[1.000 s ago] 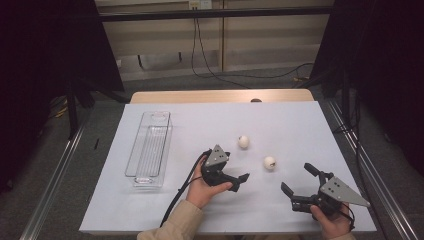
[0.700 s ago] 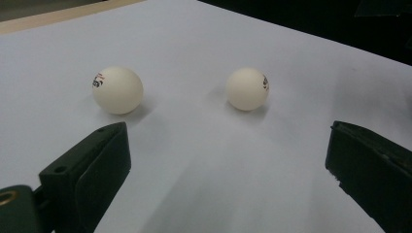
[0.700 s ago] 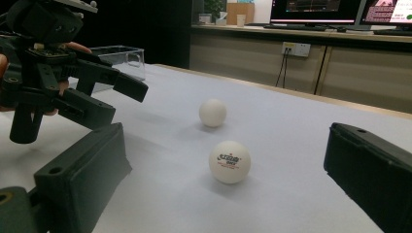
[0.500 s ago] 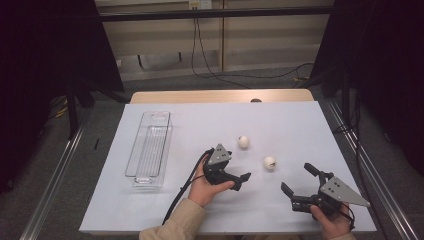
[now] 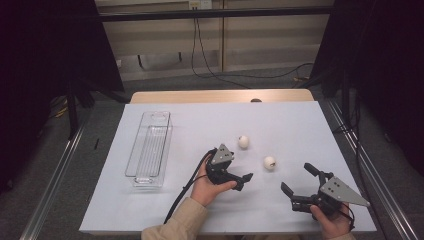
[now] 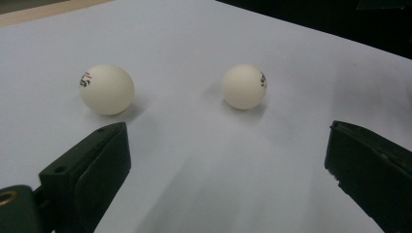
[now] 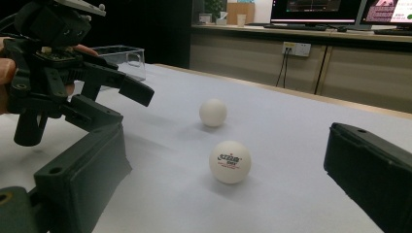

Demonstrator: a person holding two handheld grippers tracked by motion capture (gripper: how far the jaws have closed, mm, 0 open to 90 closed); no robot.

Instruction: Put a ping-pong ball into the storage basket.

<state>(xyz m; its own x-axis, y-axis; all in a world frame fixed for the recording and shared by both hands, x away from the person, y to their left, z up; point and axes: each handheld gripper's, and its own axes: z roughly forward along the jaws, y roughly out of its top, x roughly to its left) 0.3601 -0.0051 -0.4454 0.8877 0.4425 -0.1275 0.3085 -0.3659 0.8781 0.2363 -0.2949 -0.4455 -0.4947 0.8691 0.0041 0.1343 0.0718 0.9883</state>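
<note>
Two white table-tennis balls lie on the white sheet, one farther back (image 5: 243, 141) and one nearer (image 5: 270, 162). My left gripper (image 5: 239, 170) is held low just left of them, open, its jaws pointing right. In the left gripper view both balls (image 6: 107, 90) (image 6: 244, 86) sit beyond the spread jaws, untouched. My right gripper (image 5: 297, 178) rests near the front right edge, open and empty. In the right gripper view the nearer ball (image 7: 230, 161), with a red logo, lies ahead between the jaws. The other ball (image 7: 213, 112) sits behind it, and the left gripper (image 7: 73, 63) shows at the left.
A clear plastic bin (image 5: 150, 150) stands lengthwise on the left of the white sheet (image 5: 280, 120), also seen as the bin (image 7: 119, 58) in the right gripper view. A cable (image 5: 187, 192) trails from the left gripper toward the front edge. Dark curtains flank the table.
My left gripper has edged slightly to the right, toward the balls. The balls and the right gripper have stayed put.
</note>
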